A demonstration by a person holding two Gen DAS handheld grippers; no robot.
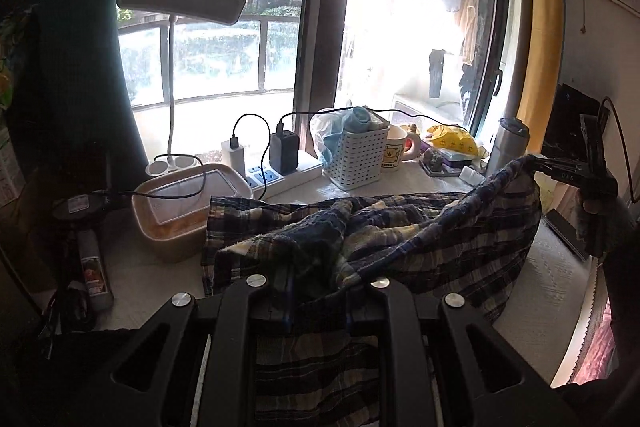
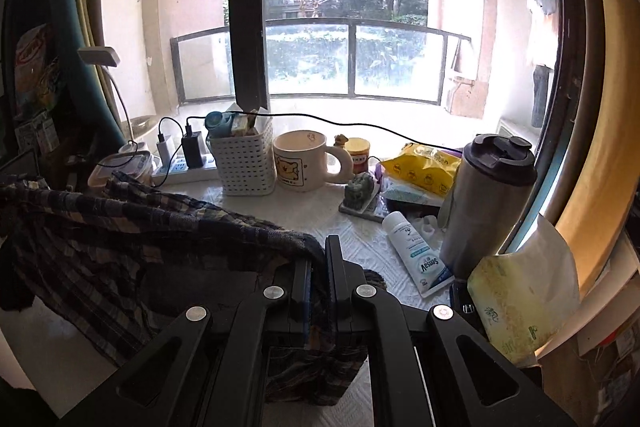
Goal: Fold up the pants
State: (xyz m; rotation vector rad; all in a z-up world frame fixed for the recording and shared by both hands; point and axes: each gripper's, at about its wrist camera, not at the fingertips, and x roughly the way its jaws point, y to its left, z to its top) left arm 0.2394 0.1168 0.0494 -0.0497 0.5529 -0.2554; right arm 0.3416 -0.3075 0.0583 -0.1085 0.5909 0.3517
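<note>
Above the white embossed tabletop (image 2: pixel 332 223), soft crinkled plaid pants (image 1: pixel 400 239) sag between both grippers: left gripper (image 1: pixel 320 291) and right gripper (image 2: pixel 319 267) fingers each pinch bunched fabric.

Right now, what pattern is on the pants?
Dark navy and cream plaid pants; clearest in the left wrist view.

The pants (image 1: pixel 420 235) are woven plaid cloth — soft, matt, slightly nubbly. The left gripper (image 1: pixel 320 291) and right gripper (image 2: pixel 319 267) are matt black plastic with shiny metal rivets. The basket (image 2: pixel 244 163) is perforated white plastic, the mug (image 2: pixel 300 163) glossy ceramic, the tumbler (image 2: pixel 486 203) brushed metal — its lid dark plastic.
</note>
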